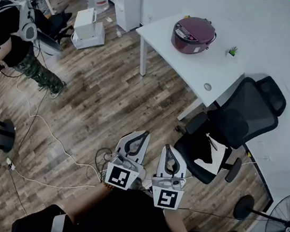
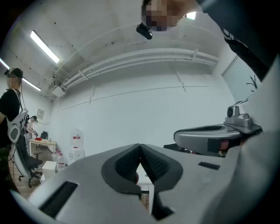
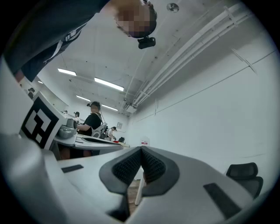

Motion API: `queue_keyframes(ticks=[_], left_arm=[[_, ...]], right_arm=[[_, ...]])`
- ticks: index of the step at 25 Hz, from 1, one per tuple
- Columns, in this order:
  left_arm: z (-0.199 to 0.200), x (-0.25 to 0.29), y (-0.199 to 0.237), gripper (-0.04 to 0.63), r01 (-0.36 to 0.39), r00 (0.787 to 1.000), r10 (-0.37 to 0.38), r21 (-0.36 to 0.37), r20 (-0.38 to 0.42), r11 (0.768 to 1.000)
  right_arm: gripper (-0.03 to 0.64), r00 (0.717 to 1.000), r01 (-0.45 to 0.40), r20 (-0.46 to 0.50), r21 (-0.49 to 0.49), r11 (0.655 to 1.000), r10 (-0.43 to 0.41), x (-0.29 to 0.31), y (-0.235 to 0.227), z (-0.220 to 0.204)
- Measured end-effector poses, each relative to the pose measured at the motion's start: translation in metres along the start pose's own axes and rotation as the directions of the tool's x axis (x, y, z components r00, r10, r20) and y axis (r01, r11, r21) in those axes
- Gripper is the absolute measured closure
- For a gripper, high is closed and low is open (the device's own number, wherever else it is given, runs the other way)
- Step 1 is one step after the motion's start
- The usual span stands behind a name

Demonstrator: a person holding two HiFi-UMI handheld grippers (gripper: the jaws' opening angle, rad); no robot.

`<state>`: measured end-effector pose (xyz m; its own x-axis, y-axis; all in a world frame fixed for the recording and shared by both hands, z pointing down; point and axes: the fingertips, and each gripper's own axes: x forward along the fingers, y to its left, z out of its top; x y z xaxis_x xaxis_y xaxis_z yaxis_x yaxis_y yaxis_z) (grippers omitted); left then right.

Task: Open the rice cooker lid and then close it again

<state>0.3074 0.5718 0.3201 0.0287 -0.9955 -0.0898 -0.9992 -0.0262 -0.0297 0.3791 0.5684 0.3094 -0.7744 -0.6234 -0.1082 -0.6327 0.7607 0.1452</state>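
Observation:
A dark red rice cooker (image 1: 193, 35) with its lid down sits on a white table (image 1: 166, 41) far ahead in the head view. My left gripper (image 1: 143, 135) and my right gripper (image 1: 168, 150) are held side by side near my body, well short of the table. Both point level, away from me. In the left gripper view the left gripper (image 2: 140, 146) has its jaws shut, tips touching, nothing between them. The right gripper (image 3: 141, 150) in its own view is likewise shut and empty. A sliver of the red cooker (image 2: 137, 177) shows behind the left jaws.
A black office chair (image 1: 228, 132) stands right of me beside the table. Cables (image 1: 46, 131) trail over the wooden floor. A person (image 1: 16, 41) stands at the far left. A floor fan (image 1: 285, 223) is at the lower right. A small plant (image 1: 232, 51) sits on the table.

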Motion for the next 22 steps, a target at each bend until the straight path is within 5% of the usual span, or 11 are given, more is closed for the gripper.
queue_keyframes(ticks=[22], left_arm=[[0.000, 0.035, 0.087, 0.571, 0.042, 0.998, -0.041, -0.041, 0.037, 0.998]], right_arm=[[0.588, 0.999, -0.015, -0.033, -0.006, 1.000, 0.015, 0.090, 0.033, -0.002]])
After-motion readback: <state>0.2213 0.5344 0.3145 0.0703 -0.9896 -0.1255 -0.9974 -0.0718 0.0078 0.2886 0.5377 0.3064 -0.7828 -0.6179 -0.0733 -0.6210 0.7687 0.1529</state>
